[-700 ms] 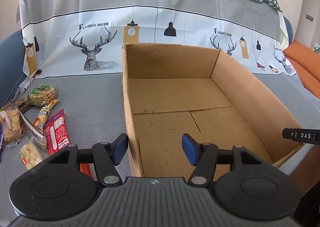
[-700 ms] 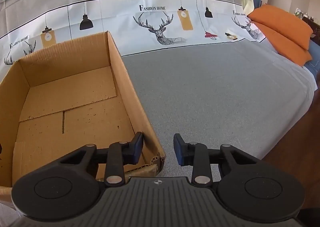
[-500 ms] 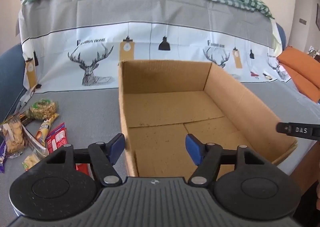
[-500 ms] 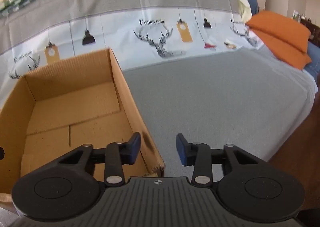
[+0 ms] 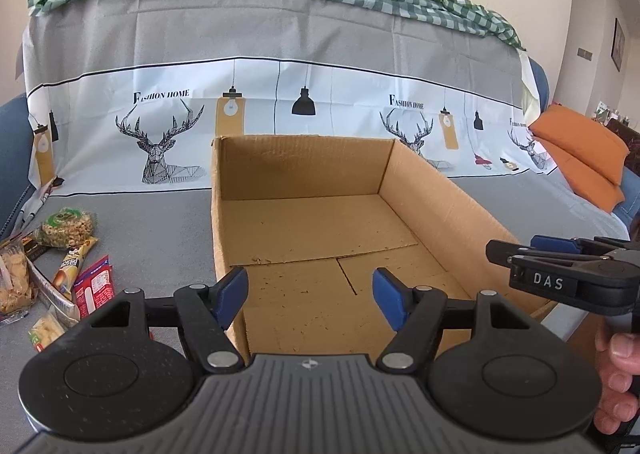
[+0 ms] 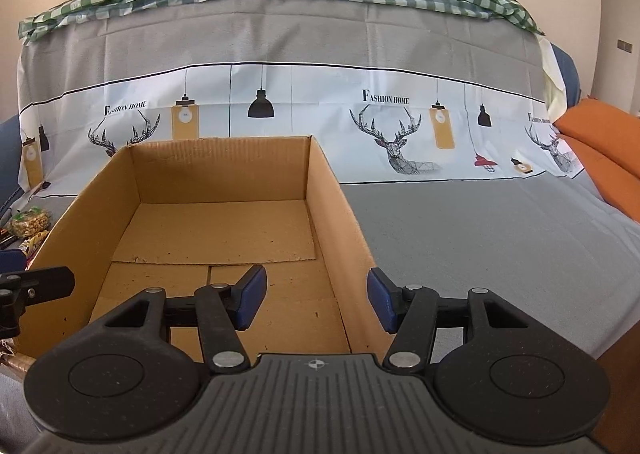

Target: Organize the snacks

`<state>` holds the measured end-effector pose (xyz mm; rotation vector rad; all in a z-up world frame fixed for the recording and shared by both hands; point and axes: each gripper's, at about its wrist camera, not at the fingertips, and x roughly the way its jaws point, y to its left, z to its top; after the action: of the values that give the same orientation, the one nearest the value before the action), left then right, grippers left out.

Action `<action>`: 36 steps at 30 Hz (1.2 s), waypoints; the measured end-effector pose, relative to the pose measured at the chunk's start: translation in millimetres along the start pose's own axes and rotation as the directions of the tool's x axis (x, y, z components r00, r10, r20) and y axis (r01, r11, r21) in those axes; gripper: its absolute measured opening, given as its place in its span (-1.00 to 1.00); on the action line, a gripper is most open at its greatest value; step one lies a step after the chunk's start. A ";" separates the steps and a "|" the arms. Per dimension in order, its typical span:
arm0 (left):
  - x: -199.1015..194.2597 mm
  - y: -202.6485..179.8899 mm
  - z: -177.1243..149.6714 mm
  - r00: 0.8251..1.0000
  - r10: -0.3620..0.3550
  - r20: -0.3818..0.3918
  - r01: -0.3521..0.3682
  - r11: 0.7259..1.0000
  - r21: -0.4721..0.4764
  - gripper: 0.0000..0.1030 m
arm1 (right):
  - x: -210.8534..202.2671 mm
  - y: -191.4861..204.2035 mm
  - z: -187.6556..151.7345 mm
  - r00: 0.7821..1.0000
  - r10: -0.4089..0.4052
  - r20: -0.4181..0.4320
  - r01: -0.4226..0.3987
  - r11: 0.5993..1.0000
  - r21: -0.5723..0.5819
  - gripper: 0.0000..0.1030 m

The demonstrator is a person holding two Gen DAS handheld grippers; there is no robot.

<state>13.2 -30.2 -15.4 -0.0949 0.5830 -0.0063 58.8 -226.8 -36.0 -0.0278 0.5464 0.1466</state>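
We are hovering left gripper (image 5: pixel 308 296) and right gripper (image 6: pixel 316 298), both wide, empty, over empty brown cardboard box (image 5: pixel 448 198). Snack packets (image 5: pixel 68 254) lying left on grey desk (image 5: pixel 160 222). Next: we reach left, grasp packet.

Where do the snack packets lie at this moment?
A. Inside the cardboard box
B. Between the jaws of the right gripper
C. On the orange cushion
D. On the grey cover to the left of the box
D: the snack packets lie on the grey cover left of the cardboard box, which holds nothing.
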 end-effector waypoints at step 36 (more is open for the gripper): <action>1.2 232.6 -3.7 0.952 0.002 -0.305 -0.168 0.837 -0.521 -0.05 | -42.2 196.9 -8.0 0.899 0.423 0.118 -0.390 0.892 -0.229 0.04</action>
<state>7.3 201.0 -40.4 -0.6336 0.8762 0.2406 -9.7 -38.0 -18.4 -0.0963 0.3634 0.6119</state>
